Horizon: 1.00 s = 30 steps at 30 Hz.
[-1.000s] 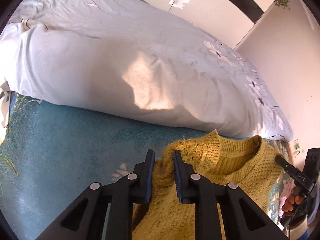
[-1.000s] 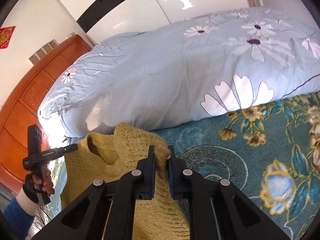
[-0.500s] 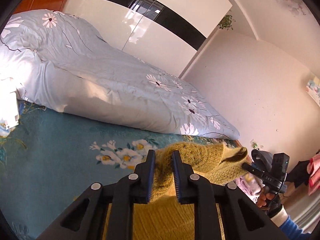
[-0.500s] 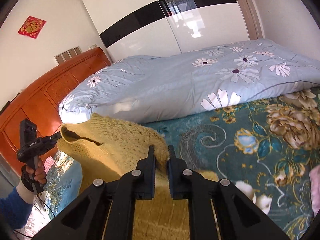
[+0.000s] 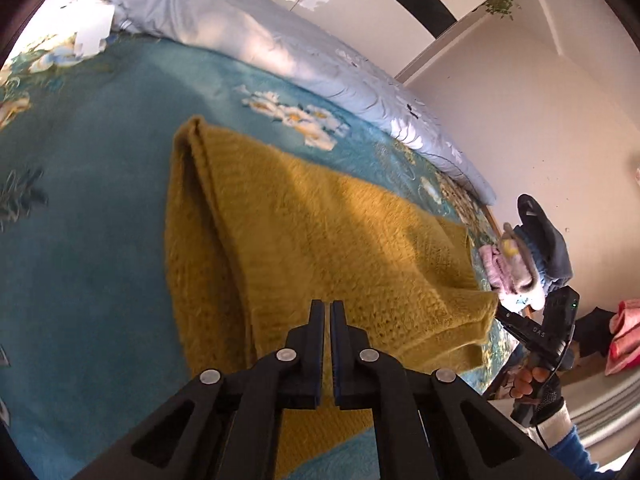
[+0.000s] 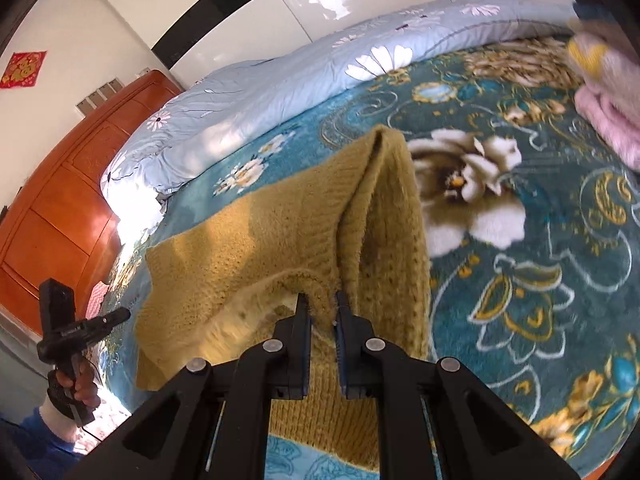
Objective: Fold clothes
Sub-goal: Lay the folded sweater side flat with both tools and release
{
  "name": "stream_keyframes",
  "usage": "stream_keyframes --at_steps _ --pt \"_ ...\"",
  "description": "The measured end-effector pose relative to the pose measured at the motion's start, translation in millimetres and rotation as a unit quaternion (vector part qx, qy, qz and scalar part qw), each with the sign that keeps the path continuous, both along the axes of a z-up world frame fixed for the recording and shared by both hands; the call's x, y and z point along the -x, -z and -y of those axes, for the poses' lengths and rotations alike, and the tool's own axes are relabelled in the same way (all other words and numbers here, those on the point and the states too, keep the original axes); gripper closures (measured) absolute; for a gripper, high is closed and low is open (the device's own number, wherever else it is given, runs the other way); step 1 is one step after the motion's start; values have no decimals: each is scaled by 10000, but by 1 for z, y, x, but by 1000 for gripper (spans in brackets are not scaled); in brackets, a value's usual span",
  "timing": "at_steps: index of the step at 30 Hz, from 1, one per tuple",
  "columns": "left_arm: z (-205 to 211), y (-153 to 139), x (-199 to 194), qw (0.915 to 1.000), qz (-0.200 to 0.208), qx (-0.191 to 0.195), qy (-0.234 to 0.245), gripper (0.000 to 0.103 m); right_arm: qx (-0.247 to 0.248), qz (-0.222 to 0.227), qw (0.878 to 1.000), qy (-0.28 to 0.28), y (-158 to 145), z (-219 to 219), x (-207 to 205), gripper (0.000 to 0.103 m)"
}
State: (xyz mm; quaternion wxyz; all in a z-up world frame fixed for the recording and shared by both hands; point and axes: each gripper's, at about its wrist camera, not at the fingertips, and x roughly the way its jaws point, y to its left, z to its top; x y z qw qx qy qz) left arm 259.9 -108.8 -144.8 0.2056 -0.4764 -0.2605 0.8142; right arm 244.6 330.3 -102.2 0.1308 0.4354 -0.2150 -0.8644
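A mustard-yellow knitted sweater point(image 5: 320, 216) lies folded over on the teal floral bedspread point(image 5: 80, 200); it also shows in the right wrist view point(image 6: 280, 232). My left gripper point(image 5: 329, 312) is shut on the sweater's near edge, holding one corner just above the bed. My right gripper point(image 6: 322, 304) is shut on the other near corner of the sweater. Each gripper shows in the other's view, the right gripper point(image 5: 536, 332) at far right and the left gripper point(image 6: 80, 328) at far left.
A light blue flowered duvet point(image 5: 280, 40) point(image 6: 300, 72) lies rolled along the far side of the bed. A stack of folded clothes, pink and dark blue point(image 5: 520, 256) point(image 6: 608, 96), sits at the bed's right end. An orange wooden headboard point(image 6: 60, 200) stands left.
Both grippers have swung the sweater's top edge down and toward me, folding it over onto itself. The sweater now lies doubled on the bedspread instead of hanging raised.
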Motion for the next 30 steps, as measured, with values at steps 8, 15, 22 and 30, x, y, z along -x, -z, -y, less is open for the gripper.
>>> stream_keyframes --at_steps 8,15,22,30 --pt "5 22 -17 9981 576 -67 -195 99 56 290 9991 297 14 -2 -17 87" --pt "8 33 -20 9912 1187 -333 -480 64 592 357 9954 668 11 -13 -42 76" --pt "-2 42 -8 9836 1354 -946 -722 55 1732 619 9784 948 30 -11 -29 59" --pt "0 49 -5 9788 1485 -1001 -999 65 2149 839 9654 1217 44 1 -10 64"
